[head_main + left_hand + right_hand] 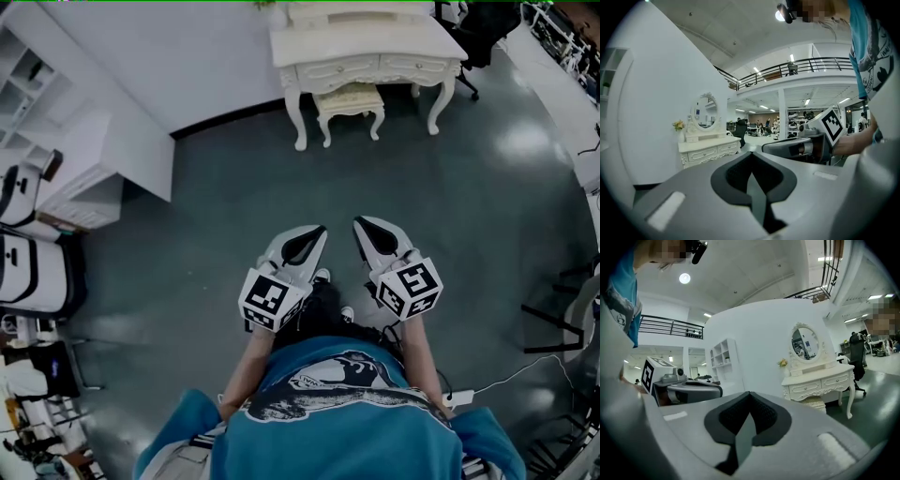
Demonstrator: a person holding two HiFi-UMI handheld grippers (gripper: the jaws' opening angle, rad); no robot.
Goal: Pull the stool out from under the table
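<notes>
A cream dressing table [366, 47] stands against the far wall, and a matching cream stool [350, 101] is tucked under its front between the legs. The right gripper view shows the same table [820, 380] with the stool [815, 404] beneath it; the left gripper view shows the table [708, 150] and its oval mirror. My left gripper [319, 231] and right gripper [361, 225] are held side by side in front of my body, well short of the stool. Both are shut with nothing between the jaws.
White shelving and a cabinet [84, 141] line the left wall. A black office chair [483, 37] stands to the right of the dressing table. Dark metal frames [562, 309] and a cable lie at the right. Grey floor stretches between me and the stool.
</notes>
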